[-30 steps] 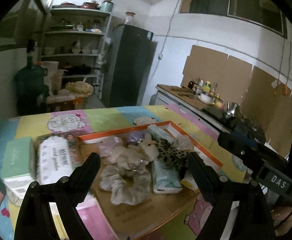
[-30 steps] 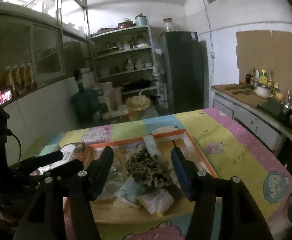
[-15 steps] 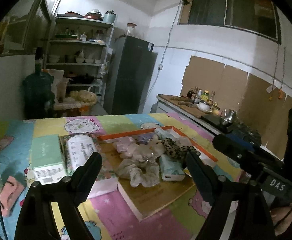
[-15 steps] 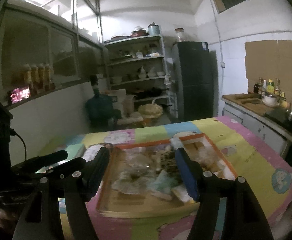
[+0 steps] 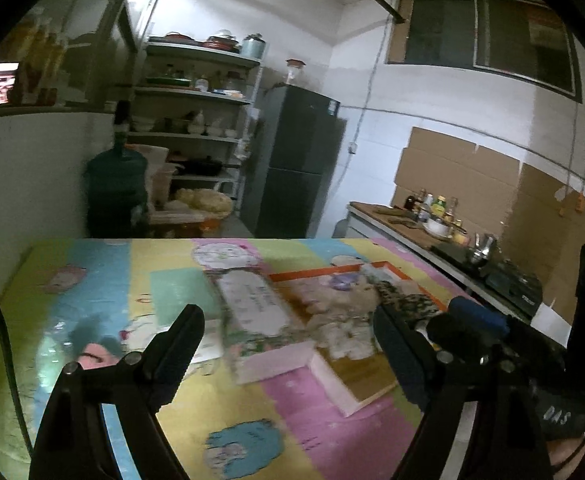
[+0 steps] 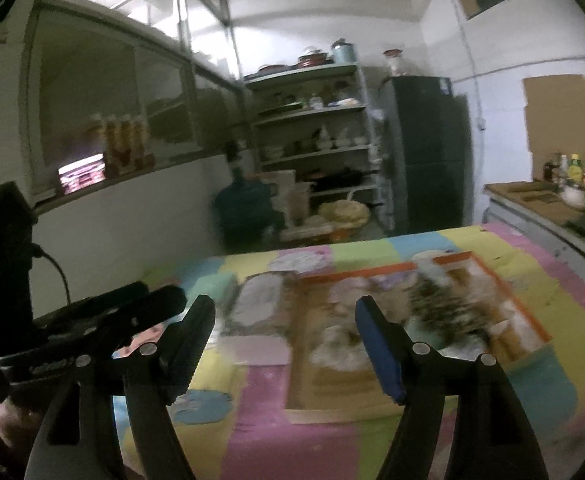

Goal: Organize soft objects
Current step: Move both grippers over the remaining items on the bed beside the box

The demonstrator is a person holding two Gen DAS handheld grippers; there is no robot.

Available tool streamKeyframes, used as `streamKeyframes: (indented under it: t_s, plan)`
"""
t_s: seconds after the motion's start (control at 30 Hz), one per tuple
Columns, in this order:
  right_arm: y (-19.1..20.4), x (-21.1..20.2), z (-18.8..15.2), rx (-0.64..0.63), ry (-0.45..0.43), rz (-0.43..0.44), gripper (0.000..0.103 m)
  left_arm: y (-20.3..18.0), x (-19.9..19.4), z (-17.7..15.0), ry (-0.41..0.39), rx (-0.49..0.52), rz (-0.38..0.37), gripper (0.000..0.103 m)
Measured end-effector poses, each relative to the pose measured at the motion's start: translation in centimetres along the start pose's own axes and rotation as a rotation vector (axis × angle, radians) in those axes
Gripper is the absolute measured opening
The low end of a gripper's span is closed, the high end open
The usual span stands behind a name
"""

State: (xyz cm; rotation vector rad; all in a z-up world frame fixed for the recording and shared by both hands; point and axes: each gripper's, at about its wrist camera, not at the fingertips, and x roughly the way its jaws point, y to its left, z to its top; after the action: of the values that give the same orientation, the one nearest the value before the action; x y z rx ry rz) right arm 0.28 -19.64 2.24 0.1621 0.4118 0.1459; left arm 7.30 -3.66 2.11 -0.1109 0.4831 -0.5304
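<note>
Orange-rimmed tray [image 5: 312, 276] sits on the patchwork tablecloth [image 5: 292, 412], long axis running away from the cameras. Soft items [image 5: 348, 320] piled inside (blurred), leopard-print piece [image 6: 440, 304] toward the far right. Flat packet [image 5: 252, 308] just left of the tray, print unreadable. Left gripper [image 5: 288, 344] wide apart, holding nothing. Right gripper [image 6: 284, 328] jaws opening, nothing between them; "DAS" is legible on its body.

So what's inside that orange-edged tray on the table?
The tray holds a heap of soft things: a leopard-print piece and pale fabric bundles. Anything beneath the heap is covered.
</note>
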Motion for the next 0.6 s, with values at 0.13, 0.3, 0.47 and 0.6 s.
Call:
streamKeyframes:
  t_s: [0.13, 0.3, 0.47, 0.6]
  plan:
    - [2.6, 1.6, -0.8, -0.031, 0.043, 0.049, 0.074, 2.4, -1.3, -0.2, -0.006, -0.002, 0.045, 0.087]
    - [5.5, 3.4, -1.6, -0.060, 0.081, 0.101, 0.074, 5.8, -2.7, -0.5, -0.008, 0.006, 0.101, 0.087]
    - [7.4, 4.8, -2.2, -0.076, 0.107, 0.142, 0.074, 10.6, -3.2, -1.1, 0.008, -0.012, 0.151, 0.087]
    - [8.5, 5.8, -2.8, -0.087, 0.124, 0.177, 0.074, 14.4, -2.7, -1.7, 0.046, -0.022, 0.165, 0.087]
